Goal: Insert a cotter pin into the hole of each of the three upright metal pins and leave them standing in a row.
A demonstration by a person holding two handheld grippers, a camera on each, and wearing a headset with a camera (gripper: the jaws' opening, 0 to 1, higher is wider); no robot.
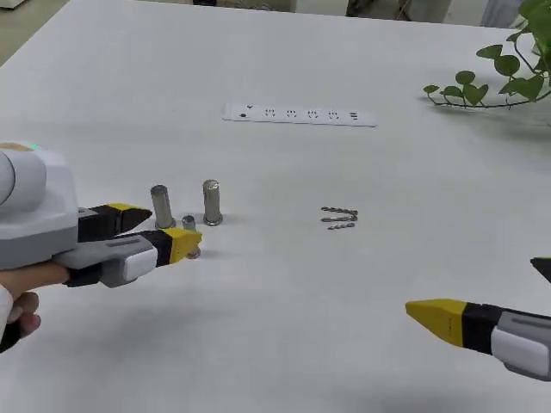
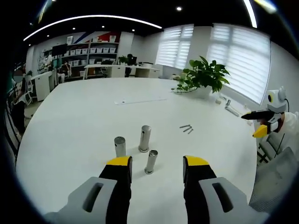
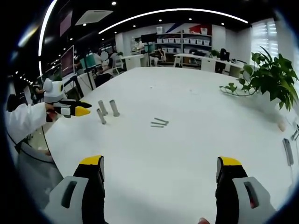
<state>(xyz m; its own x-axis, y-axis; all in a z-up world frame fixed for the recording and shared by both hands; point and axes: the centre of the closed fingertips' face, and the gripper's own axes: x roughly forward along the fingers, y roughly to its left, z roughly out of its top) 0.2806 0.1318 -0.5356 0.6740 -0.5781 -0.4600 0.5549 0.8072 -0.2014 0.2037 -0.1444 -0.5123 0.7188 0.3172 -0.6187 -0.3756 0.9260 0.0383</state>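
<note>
Three upright metal pins stand on the white table: one (image 1: 161, 206) at the left, one (image 1: 212, 202) to its right, and a shorter-looking one (image 1: 189, 225) in front, partly behind my left gripper's jaw. In the left gripper view the pins (image 2: 151, 161) stand just ahead of the jaws. My left gripper (image 1: 161, 228) is open, its tips beside the front pin. Three cotter pins (image 1: 339, 217) lie together mid-table, also seen as cotter pins (image 3: 159, 122) in the right gripper view. My right gripper (image 1: 486, 301) is open at the lower right, holding nothing.
A white power strip (image 1: 299, 114) lies flat further back. A leafy green plant (image 1: 504, 76) trails over the table at the far right. Office desks and shelves stand beyond the table in the gripper views.
</note>
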